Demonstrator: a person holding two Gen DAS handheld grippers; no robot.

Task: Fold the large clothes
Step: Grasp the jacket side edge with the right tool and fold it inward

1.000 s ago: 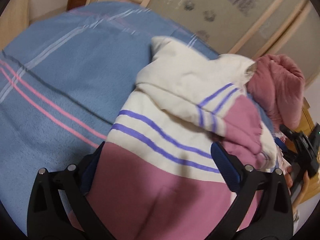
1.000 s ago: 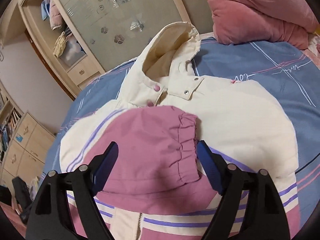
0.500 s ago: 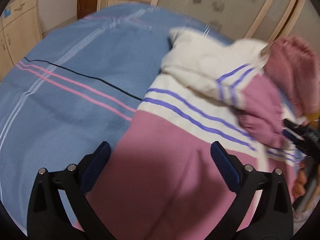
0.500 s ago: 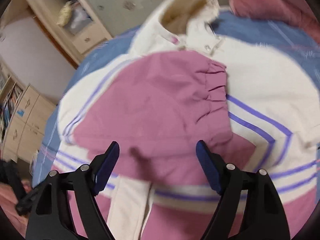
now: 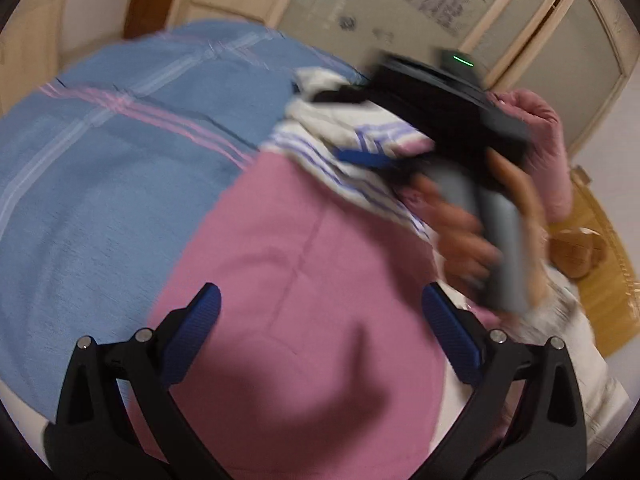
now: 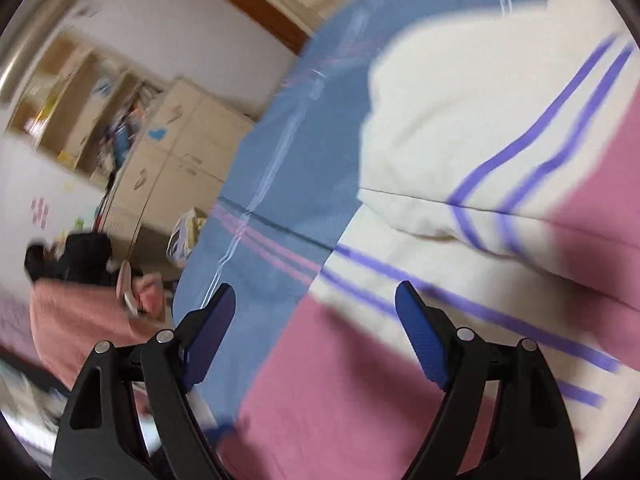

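A cream and pink jacket with purple stripes (image 5: pixel 304 272) lies on the blue bed cover (image 5: pixel 100 184), one sleeve folded across its front. My left gripper (image 5: pixel 320 320) is open and empty just above the pink lower part. My right gripper (image 6: pixel 316 320) is open and empty over the jacket's side edge (image 6: pixel 440 240), where pink hem meets blue cover (image 6: pixel 272 208). The right gripper and the hand holding it show blurred in the left wrist view (image 5: pixel 472 184), above the folded sleeve.
A pink pillow (image 5: pixel 548 148) lies behind the jacket. Wardrobe doors (image 5: pixel 400 4) and drawers stand past the bed. Cream cabinets (image 6: pixel 172 152) and pink bedding (image 6: pixel 80 320) are beside the bed's left edge. A wooden bed frame (image 5: pixel 608 264) is at right.
The right gripper swung left, from over the folded pink sleeve to the jacket's side edge. The left gripper pulled back toward the hem. Both stayed open.
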